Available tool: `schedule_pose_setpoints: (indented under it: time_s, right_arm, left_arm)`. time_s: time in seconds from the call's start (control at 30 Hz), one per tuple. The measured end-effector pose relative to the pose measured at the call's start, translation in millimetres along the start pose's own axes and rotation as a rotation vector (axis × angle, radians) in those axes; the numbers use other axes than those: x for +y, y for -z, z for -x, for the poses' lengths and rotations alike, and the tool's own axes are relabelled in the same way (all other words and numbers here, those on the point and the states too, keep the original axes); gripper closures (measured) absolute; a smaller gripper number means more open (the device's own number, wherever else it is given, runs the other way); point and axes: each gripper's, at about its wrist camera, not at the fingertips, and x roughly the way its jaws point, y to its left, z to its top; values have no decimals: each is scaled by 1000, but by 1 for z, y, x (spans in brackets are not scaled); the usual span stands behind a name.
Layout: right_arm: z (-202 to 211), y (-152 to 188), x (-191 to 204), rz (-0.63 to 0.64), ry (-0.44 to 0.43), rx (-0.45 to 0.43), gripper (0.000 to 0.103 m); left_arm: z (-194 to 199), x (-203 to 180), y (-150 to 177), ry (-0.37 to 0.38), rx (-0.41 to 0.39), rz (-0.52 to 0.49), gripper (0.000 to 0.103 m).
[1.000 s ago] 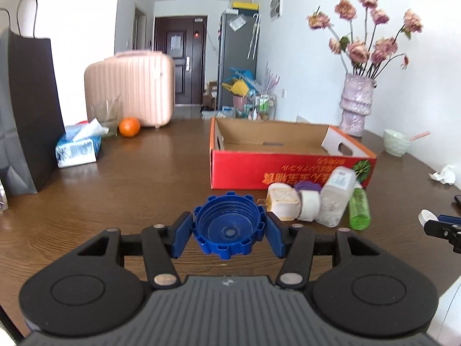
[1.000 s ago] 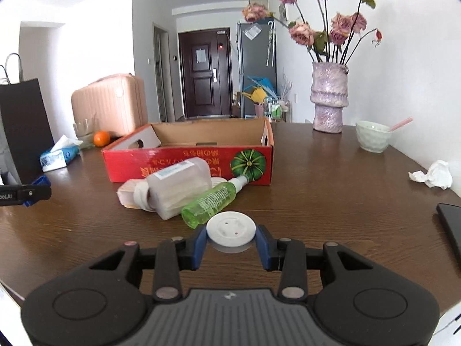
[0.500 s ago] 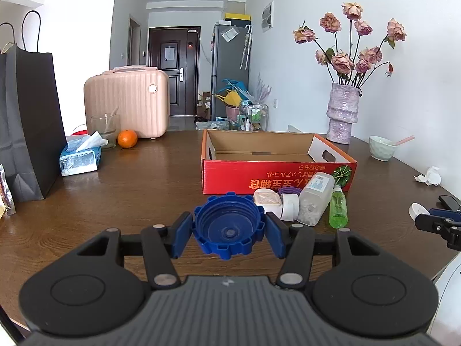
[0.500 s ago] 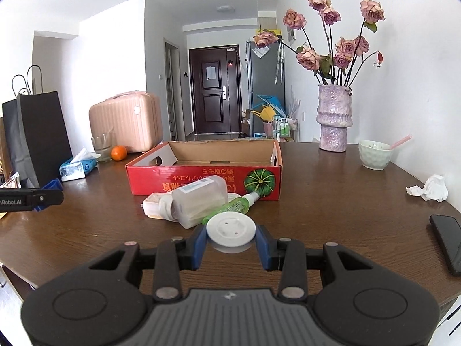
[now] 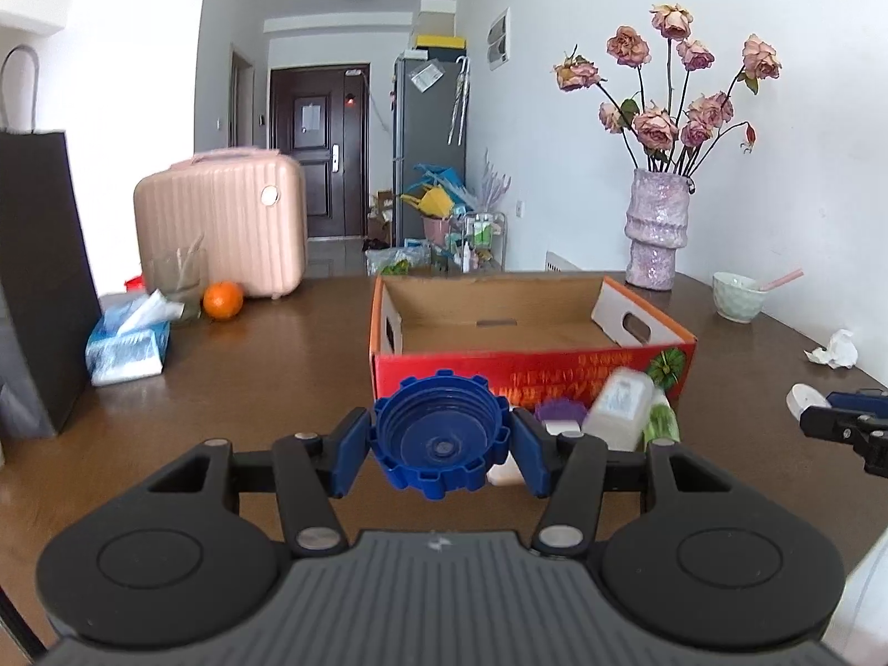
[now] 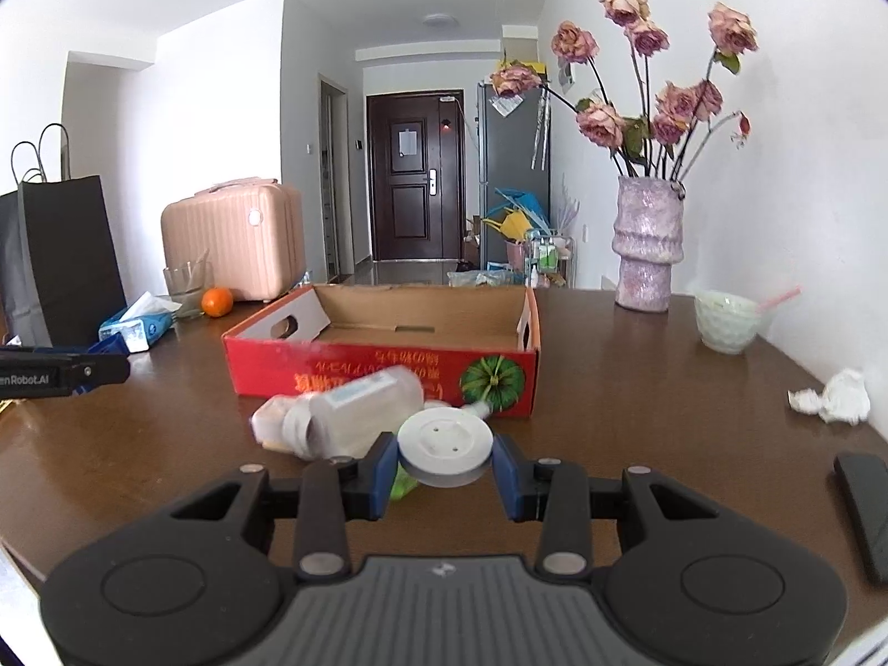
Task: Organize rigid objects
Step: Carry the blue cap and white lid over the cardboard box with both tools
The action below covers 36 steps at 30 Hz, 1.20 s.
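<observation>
1. My left gripper (image 5: 441, 447) pinches a big blue ridged plastic screw cap (image 5: 441, 438) by its sides, hollow side facing me, jaws partly spread to its width
2. My right gripper (image 6: 445, 463) clamps a round white plastic disc lid (image 6: 445, 444) between its blue pads (image 6: 383, 469), jaws set narrower than the left's
3. Both caps are held above the dark brown wooden table (image 5: 277, 366), in front of the shallow red cardboard tray box (image 5: 527, 372), which sits open with a bare brown floor
4. Against the box's near wall lie a clear plastic jar on its side (image 6: 361, 408), a green bottle (image 5: 660, 422), a purple cap (image 5: 560, 408) and a pale roll of tape (image 6: 297, 427), bunched together
5. Further out: a purple vase with dried pink roses (image 6: 646, 244), a pale green bowl (image 6: 727, 322), a crumpled white tissue (image 6: 838, 397), an orange (image 5: 222, 301), a blue tissue pack (image 5: 127, 347)
</observation>
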Motion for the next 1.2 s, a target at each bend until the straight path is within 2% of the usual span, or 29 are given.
schedule_pose_setpoints:
  time_s: [0.13,0.27,0.47,0.67,0.77,0.9,1.03,1.2]
  right_arm:
    - [-21,-20,-2,31,1,-15,66]
    - [-50,-42,-5,70,-2,-30,66]
    - [-119,-83,-21,51,-66,-2,66]
    - [-218,-128,-39,39,-105,99,66]
    - [-274,-144,-40,89,-72,180,66]
    - [-340,-151,-40,159,-30,311,66]
    - [-382,-144,-37,191,13,386,66]
    - [-397,-139,-31,213,41,411,69]
  left_arm:
    - [-28,-3,-18,6,-24,-37,47]
    - [-64,-2,-41,44,-33,-56,47]
    - [-144,7,-83,103,19,-46,48]
    - [-241,11,-119,107,141,-56,48]
    - [-287,15,-129,114,233,-53,48]
    - [-341,14,-128,55,339,-108,47]
    - [-371,14,-119,59,431,-137,46]
    - [-376,13,-116,62,429,-159,36]
